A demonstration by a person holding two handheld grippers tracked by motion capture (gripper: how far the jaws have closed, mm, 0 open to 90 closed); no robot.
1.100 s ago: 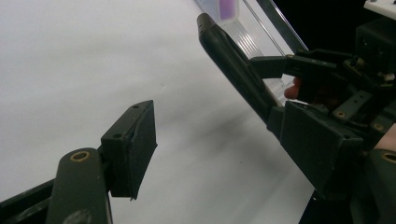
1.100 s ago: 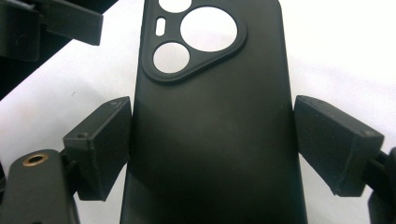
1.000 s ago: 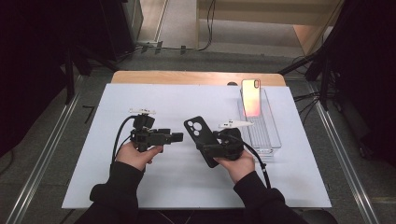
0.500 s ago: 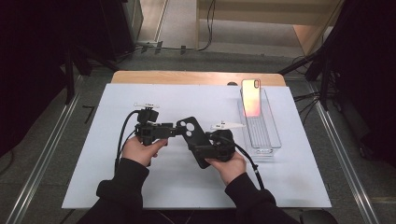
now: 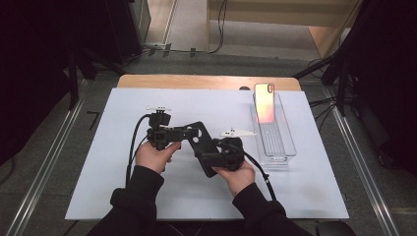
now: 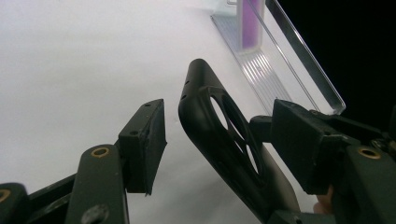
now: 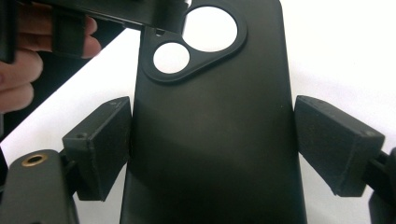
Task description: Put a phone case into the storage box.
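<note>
The black phone case is held above the white table mat, between the two hands, near the middle of the table. The right gripper clamps it across its width: the left pad presses one long edge, while the right pad looks to stand just off the other. The left gripper has just been closing on the camera-hole end; its jaws straddle that corner, with a gap visible at the near pad, so no grip is made yet.

Appearance: matte black shell, rounded corners, one raised camera surround with a large and a small round cut-out.

Handling, judged: light, thin-walled and flexible, likely to bow if squeezed across the open face. Take hold on the side rims, which are stiffer, and avoid the cut-out surround. The matte finish should resist slipping.

A phone stands upright in the clear tray, well apart to the right.
</note>
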